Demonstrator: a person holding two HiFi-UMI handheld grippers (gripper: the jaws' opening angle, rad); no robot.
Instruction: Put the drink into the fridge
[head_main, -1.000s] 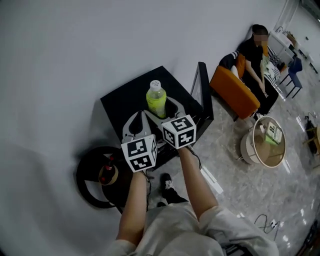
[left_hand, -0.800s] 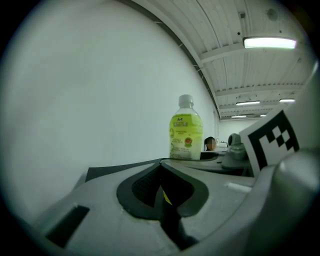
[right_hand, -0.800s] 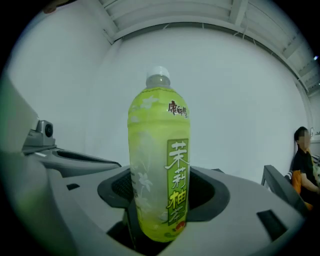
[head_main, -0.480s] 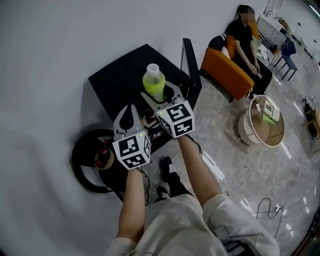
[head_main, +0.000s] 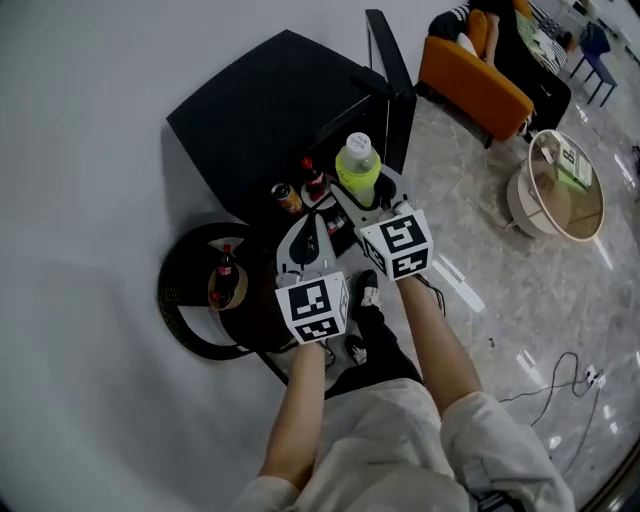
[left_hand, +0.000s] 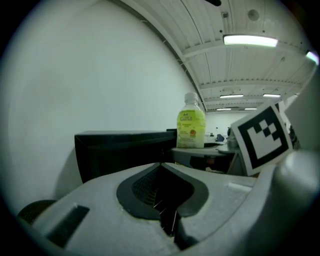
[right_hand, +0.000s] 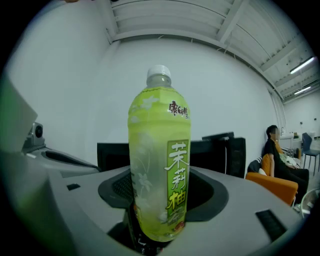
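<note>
Drink bottle: translucent yellow-green, white cap, faint white flower pattern, and a vertical green label band with pale yellow characters.

Fridge: black throughout.

Left claw and right claw: light grey shells with dark grey ribbed pads.

Left marker cube and right marker cube: white faces with black square patterns.

Sofa, far right: orange.

Wall: plain white.

Floor: pale grey, marbled, glossy.

Round stand, near left: black. The small bottle on it is dark with a red cap.

Round table, right: cream rim.
</note>
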